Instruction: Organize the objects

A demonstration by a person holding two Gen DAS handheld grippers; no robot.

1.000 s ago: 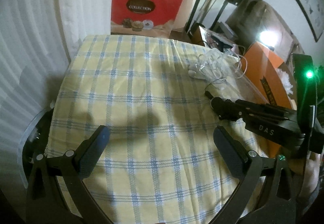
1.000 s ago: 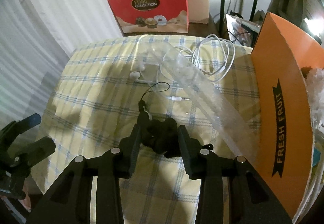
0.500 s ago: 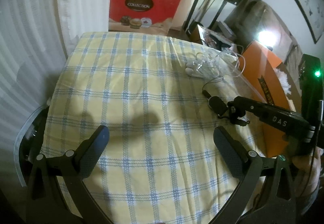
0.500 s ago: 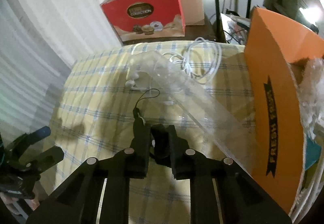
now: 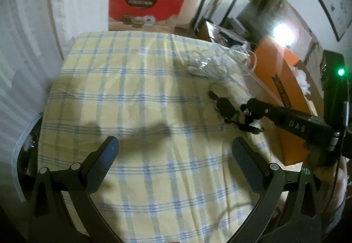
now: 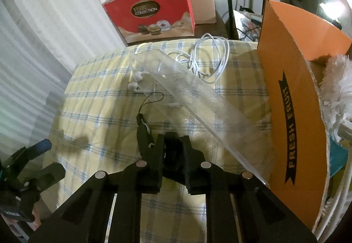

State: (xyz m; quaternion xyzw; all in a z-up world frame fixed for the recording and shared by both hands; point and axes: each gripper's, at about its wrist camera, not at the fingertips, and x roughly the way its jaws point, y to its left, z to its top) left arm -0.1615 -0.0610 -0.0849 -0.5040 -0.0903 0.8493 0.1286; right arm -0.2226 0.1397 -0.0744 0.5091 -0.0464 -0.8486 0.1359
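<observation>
Progress: early. The right claw (image 6: 172,151) is pinching a small black device on a cord loop (image 6: 173,150), its jaws drawn in tight on the dark body; whether the item is clear of the cloth cannot be told. It is sitting near the right edge of the counter (image 5: 136,97), just beside the orange carton (image 6: 292,115). The left claw (image 5: 173,155) is hovering with jaws spread wide and nothing between them, above the near middle of the counter.

Left to do, as judged: the black device is not yet placed anywhere; the white earphones (image 6: 135,82) and the coiled white cable (image 6: 209,60) are lying unsorted toward the far right corner, and the clear plastic sheet (image 6: 198,100) is leaning from the counter up against the carton.

Materials:
- Counter cover: woven cloth, pale yellow with blue check, slightly rumpled.
- Black device: matte, lumpy, with a thin looped lanyard trailing toward the far edge.
- Cable: thin, glossy, loosely coiled.
- Sheet: stiff, transparent, curved, long.
- Carton: smooth printed cardboard, lettered "FRESH FRUIT"; something white and fluffy is showing inside.
</observation>
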